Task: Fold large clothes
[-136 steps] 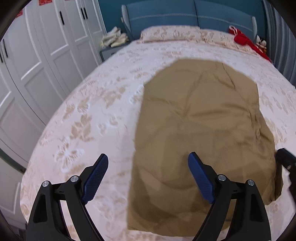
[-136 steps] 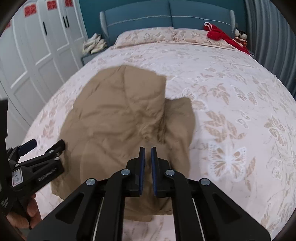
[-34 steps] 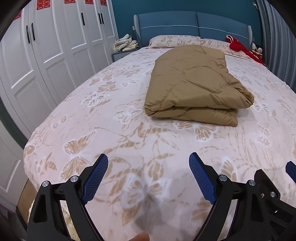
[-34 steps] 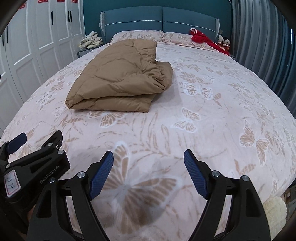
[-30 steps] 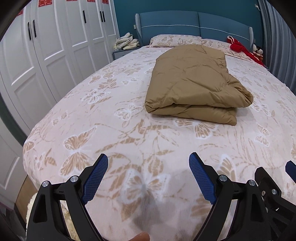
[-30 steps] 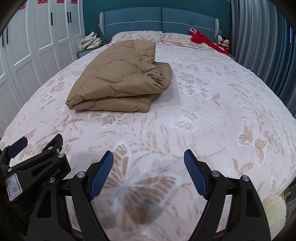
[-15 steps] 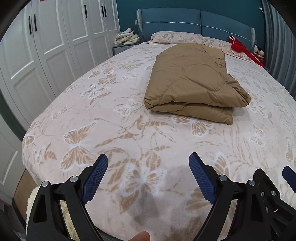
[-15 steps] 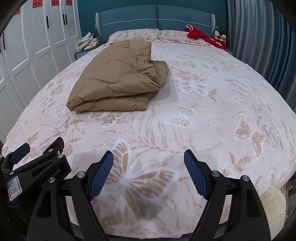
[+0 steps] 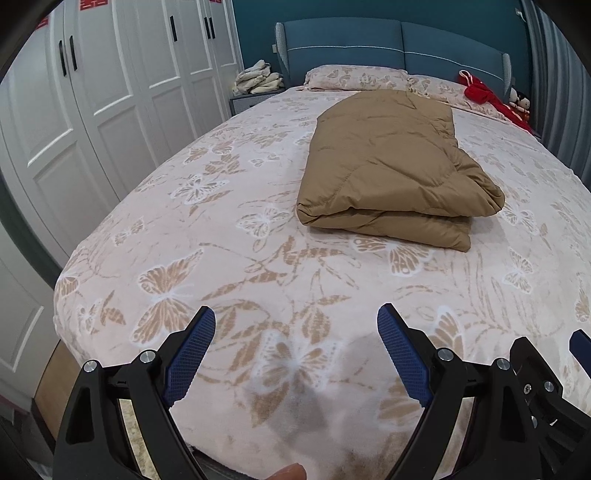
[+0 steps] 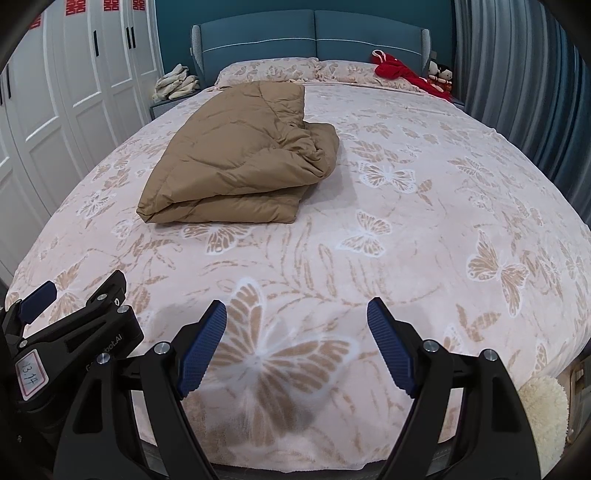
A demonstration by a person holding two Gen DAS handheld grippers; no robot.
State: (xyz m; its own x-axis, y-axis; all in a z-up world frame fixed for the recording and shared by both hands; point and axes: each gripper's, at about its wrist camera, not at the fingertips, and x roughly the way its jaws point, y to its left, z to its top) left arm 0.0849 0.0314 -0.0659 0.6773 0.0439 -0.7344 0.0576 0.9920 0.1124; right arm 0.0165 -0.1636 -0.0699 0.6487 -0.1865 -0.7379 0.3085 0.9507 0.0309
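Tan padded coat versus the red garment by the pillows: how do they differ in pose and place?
The tan padded coat lies folded in a thick, layered bundle on the bed's middle; the red garment sprawls unfolded at the headboard end. The coat is far bulkier in view; the red garment is bunched and partly draped over the bed's far edge. Both rest on the butterfly bedspread.

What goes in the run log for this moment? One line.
left gripper: open, empty | right gripper: open, empty | brown garment: folded on bed, untouched

Left hand-held gripper (image 10: 37,299) — white sticker (image 10: 31,374) reads "13.14"; printed brand partly hidden, ends "bot.AI". Wardrobe doors (image 10: 74,55) — red paper signs (image 10: 109,5), characters cropped, unreadable.
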